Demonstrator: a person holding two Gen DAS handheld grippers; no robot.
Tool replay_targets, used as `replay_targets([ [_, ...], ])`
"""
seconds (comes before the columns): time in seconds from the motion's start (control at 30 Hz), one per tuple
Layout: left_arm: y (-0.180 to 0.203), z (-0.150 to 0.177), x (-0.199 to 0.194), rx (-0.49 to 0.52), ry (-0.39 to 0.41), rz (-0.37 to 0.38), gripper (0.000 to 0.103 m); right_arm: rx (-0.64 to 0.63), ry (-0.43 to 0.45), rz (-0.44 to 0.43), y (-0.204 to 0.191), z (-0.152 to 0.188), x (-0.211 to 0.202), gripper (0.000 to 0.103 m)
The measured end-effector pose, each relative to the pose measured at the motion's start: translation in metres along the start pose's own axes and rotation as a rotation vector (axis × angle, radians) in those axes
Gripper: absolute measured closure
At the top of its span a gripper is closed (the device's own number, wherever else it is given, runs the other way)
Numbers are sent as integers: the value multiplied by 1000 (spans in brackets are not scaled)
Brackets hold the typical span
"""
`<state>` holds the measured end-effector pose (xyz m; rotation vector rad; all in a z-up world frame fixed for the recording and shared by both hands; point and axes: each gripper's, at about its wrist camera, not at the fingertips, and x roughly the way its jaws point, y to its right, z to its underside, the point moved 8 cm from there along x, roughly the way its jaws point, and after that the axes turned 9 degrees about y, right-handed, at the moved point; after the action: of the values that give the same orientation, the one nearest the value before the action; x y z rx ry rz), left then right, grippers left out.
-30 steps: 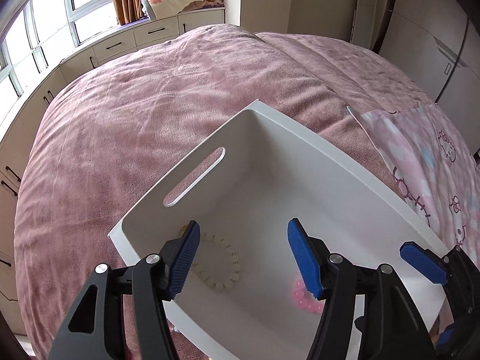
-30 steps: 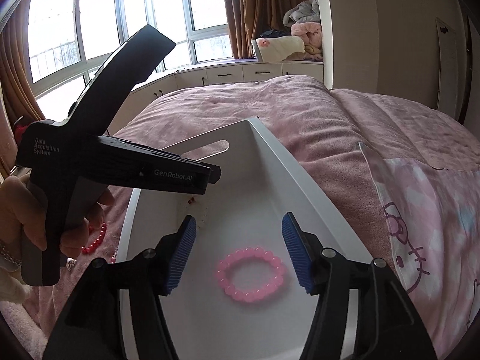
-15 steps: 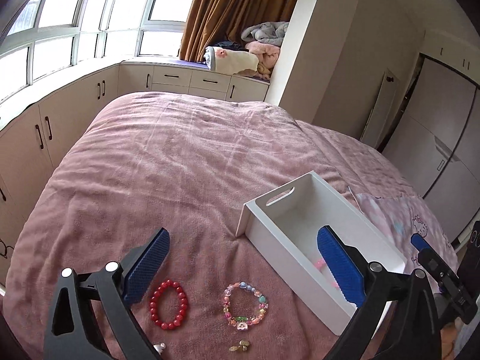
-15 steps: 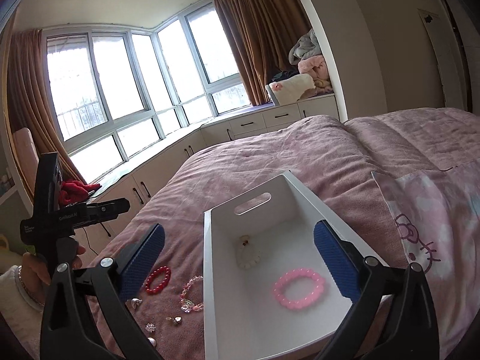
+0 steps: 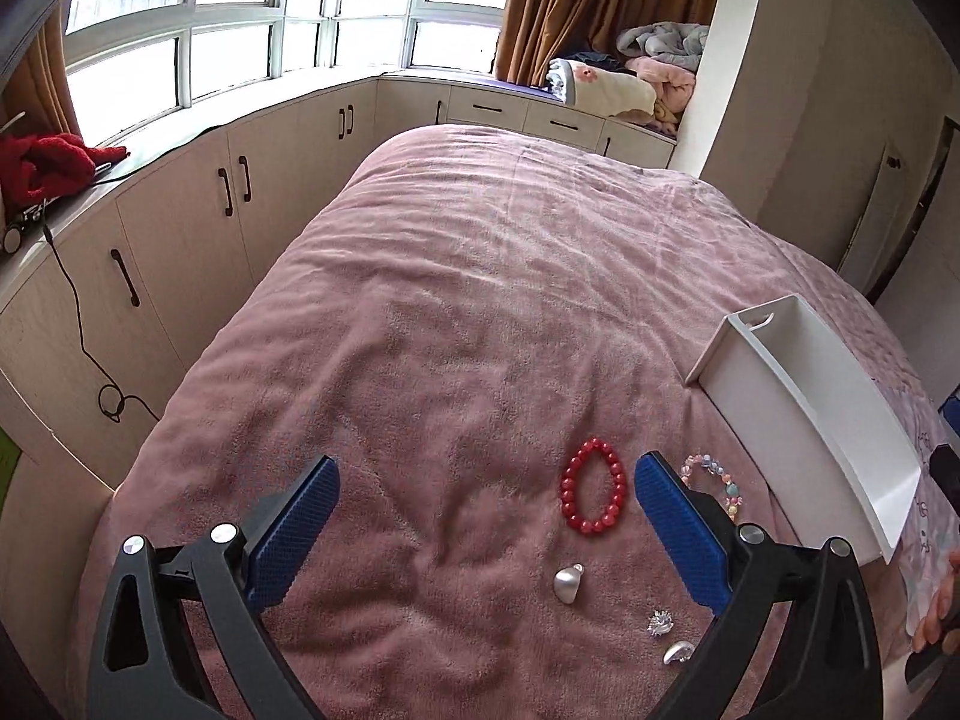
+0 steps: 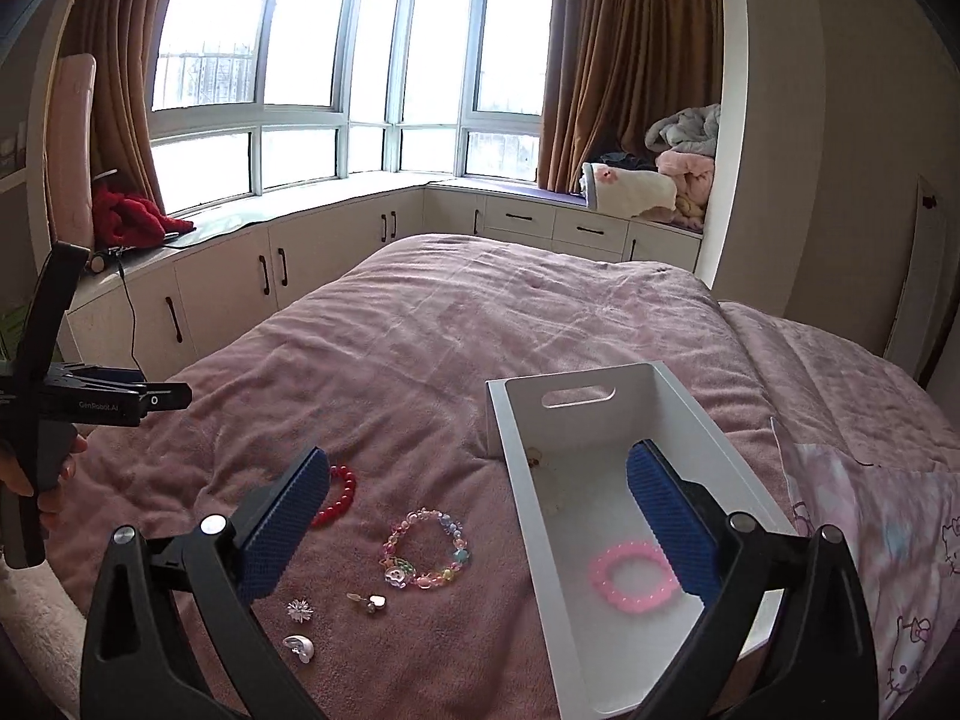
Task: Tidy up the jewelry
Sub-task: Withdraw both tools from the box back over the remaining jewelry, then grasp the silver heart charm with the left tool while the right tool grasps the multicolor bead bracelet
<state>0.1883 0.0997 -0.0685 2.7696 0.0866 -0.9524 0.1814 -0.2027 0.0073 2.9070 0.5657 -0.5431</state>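
Bed: my two claws hang above the pink blanket (image 5: 456,312), which carries everything below.
Tray: the white tray (image 6: 543,516) sits on the blanket to my right; in my left view it is only a white wall (image 5: 798,420) at the frame's right edge.
My right claw (image 6: 480,522): released, pads spread wide, nothing between them; one blue pad shows over the blanket, the other over the tray's inside.
My left claw (image 5: 483,531): released too, pads wide apart and bare, above the blanket just left of the loose jewelry.
Pink bracelet (image 6: 630,576): flat on the tray floor, near end, partly behind my right pad.
Pale piece (image 6: 540,457): small, at the tray's far end by the handle slot (too small for me to name).
Red bracelet (image 5: 594,493): on the blanket, outside the tray, just inside my left claw's right pad.
Pastel bracelet (image 6: 427,549): on the blanket between the red one and the tray wall, touching neither.
Small silver pieces: a drop-shaped one (image 5: 568,583), a sparkly cluster (image 5: 659,624), a curved one (image 5: 678,653), all loose on the blanket nearer me than the bracelets.
Heart charm (image 6: 375,602): beside the pastel bracelet, on its near side.
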Motion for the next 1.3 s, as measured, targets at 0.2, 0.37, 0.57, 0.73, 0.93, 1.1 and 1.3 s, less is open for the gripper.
replay_targets([
  [0.2, 4, 32, 12, 68, -19, -13, 4, 69, -143, -85, -37, 39, 25, 5],
  [0.37, 13, 64, 26, 162, -43, -12, 4, -14, -216, -114, -67, 70, 44, 33],
  [0.57, 24, 76, 43, 182, -47, 34, 4, 62, -324, -154, -70, 109, 71, 56],
  [0.73, 36, 86, 52, 253, -49, 58, 4, 65, -357, -145, -68, 125, 83, 58],
  [0.93, 45, 101, 67, 340, -83, 65, 21, 51, -370, -137, -59, 133, 106, 58],
  [1.1, 47, 116, 79, 394, -120, 55, 35, 3, -389, -127, -61, 143, 130, 60],
  [1.3, 50, 119, 78, 412, -116, 86, 53, 48, -430, -163, -61, 156, 150, 72],
])
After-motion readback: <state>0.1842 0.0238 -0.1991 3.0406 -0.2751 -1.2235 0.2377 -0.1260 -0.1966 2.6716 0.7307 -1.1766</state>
